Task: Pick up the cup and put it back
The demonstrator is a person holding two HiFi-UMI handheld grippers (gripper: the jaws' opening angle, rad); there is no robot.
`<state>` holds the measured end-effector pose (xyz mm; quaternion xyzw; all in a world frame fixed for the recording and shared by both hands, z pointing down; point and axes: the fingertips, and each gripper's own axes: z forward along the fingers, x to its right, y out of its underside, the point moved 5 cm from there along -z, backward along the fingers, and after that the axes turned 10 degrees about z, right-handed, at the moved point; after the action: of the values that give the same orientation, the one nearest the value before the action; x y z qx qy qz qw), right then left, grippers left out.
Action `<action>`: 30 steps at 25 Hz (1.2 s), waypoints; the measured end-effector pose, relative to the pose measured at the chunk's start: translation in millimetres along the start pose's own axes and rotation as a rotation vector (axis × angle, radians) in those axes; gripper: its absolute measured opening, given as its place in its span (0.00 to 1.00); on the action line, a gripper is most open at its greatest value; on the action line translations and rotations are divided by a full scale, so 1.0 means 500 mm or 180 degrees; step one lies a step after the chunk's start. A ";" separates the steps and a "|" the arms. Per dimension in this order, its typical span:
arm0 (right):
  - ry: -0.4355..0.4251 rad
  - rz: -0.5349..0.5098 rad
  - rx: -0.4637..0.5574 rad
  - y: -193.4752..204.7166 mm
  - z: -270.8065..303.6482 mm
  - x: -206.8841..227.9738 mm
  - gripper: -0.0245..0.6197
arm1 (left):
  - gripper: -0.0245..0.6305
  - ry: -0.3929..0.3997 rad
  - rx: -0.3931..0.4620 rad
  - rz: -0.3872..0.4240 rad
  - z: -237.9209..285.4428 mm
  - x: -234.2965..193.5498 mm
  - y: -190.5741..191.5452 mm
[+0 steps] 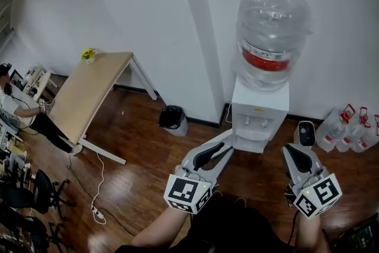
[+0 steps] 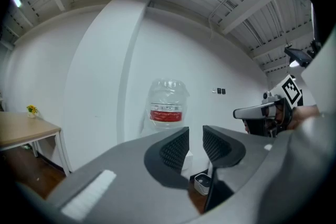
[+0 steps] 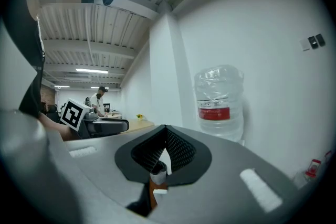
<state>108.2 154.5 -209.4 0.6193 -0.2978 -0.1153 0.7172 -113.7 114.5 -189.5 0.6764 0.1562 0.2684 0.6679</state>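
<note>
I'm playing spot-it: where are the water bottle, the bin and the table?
water bottle [image 1: 272, 21], head view, clear side.
bin [image 1: 172, 115], head view, dark top.
table [image 1: 89, 92], head view, bare wooden top.

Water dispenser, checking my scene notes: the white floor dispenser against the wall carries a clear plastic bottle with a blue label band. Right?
No. The label band on the clear plastic bottle is red, not blue; the head view shows it. The white floor dispenser does stand against the wall carrying that bottle.

Water bottle [image 1: 271, 38] sits on the dispenser [image 1: 259, 109], which is up against the wall. Trash bin [image 1: 173, 119] is just left of it, table [image 1: 89, 95] further left, flowers [image 1: 88, 54] on its far corner. Jugs [image 1: 349, 127] are off to the right. Left gripper [image 1: 227, 142] and right gripper [image 1: 291, 152] are in front of the dispenser.
</note>
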 end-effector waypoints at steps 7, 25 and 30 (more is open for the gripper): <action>0.0047 -0.0021 -0.0022 -0.009 0.043 -0.022 0.04 | 0.62 0.0236 0.0033 0.0069 0.028 -0.030 -0.004; 0.0258 -0.0165 0.0087 -0.071 0.170 -0.016 0.04 | 0.50 0.0120 0.0195 0.0010 0.099 -0.160 -0.020; 0.0314 -0.0195 0.0053 -0.062 0.192 0.009 0.04 | 0.50 0.0249 0.0166 0.0008 0.132 -0.173 0.007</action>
<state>63.2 67.1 -232.7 0.6391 -0.2440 -0.1041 0.7220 -146.2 10.7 -197.3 0.6828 0.1883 0.2914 0.6430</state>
